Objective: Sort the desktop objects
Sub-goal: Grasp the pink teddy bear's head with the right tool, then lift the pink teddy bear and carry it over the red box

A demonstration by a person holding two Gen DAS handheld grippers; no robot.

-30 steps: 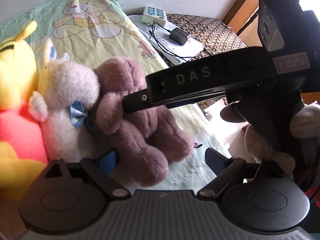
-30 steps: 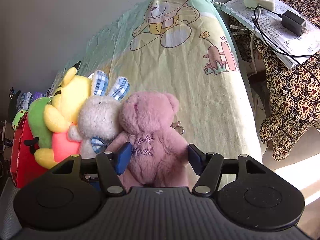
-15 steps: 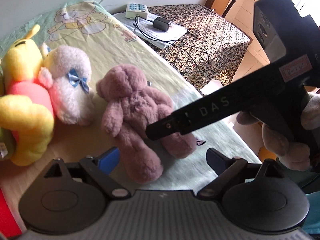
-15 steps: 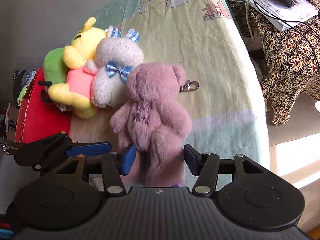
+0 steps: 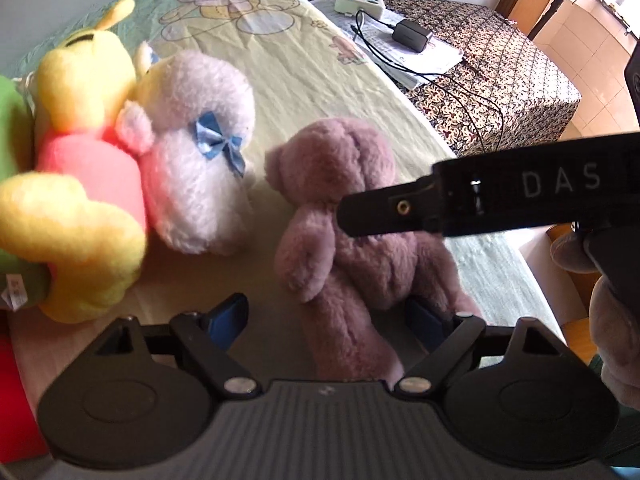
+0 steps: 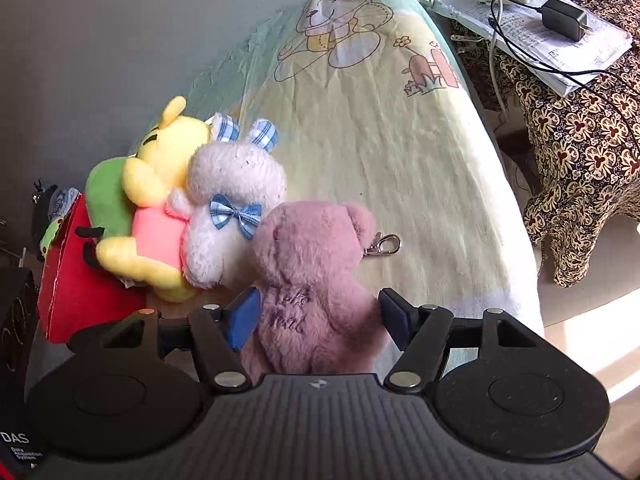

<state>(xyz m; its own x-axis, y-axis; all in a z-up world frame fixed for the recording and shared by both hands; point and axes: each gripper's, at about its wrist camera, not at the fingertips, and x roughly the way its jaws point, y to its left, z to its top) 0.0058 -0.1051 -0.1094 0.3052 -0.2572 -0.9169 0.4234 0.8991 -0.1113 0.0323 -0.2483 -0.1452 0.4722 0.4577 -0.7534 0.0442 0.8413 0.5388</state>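
Pink teddy bear (image 6: 316, 280) sits between right gripper (image 6: 320, 316) fingers, jaws wide, blue pads beside its torso, contact unclear; half a second ago it lay further ahead. Purple embroidered script on its chest, unreadable. Left gripper (image 5: 332, 316) open around bear's leg. "DAS" printed on right gripper's body. White bunny (image 6: 232, 208) and yellow bear (image 6: 160, 168) beside it on cartoon-bear sheet (image 6: 380, 128).

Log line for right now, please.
step: sort plush | right gripper: open, straddling pink teddy bear | left gripper: open, empty | white bunny beside bear, on bedsheet
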